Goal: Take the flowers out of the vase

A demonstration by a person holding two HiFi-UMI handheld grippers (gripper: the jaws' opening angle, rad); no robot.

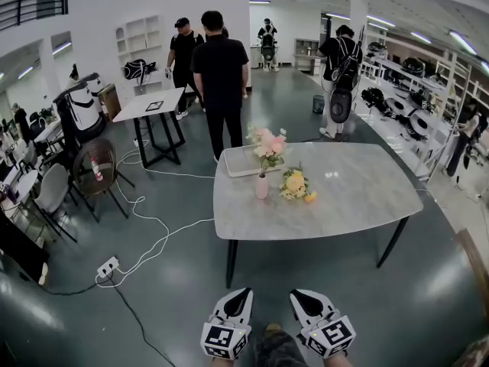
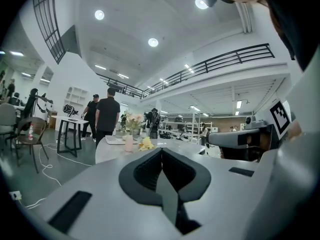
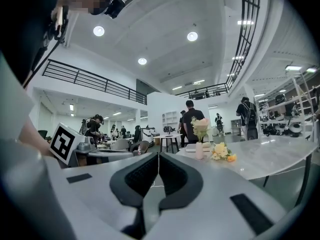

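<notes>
A small pink vase (image 1: 262,186) stands on the grey marble table (image 1: 359,193) and holds pink flowers (image 1: 268,146). A yellow bunch of flowers (image 1: 295,183) lies on the tabletop just right of the vase. Both grippers hover low in the head view, well short of the table's near edge. My left gripper (image 1: 245,290) is shut and holds nothing, and so is my right gripper (image 1: 294,293). In the left gripper view the shut left gripper (image 2: 161,150) points toward the far vase (image 2: 129,143). In the right gripper view the shut right gripper (image 3: 158,155) faces the vase (image 3: 199,150) and the yellow bunch (image 3: 221,151).
A white tray (image 1: 238,164) lies on the table behind the vase. A person in black (image 1: 221,79) stands just beyond the table, with others farther back. White cables (image 1: 149,239) and a power strip (image 1: 108,267) lie on the floor at left, near a chair (image 1: 96,170) and a small table (image 1: 149,105).
</notes>
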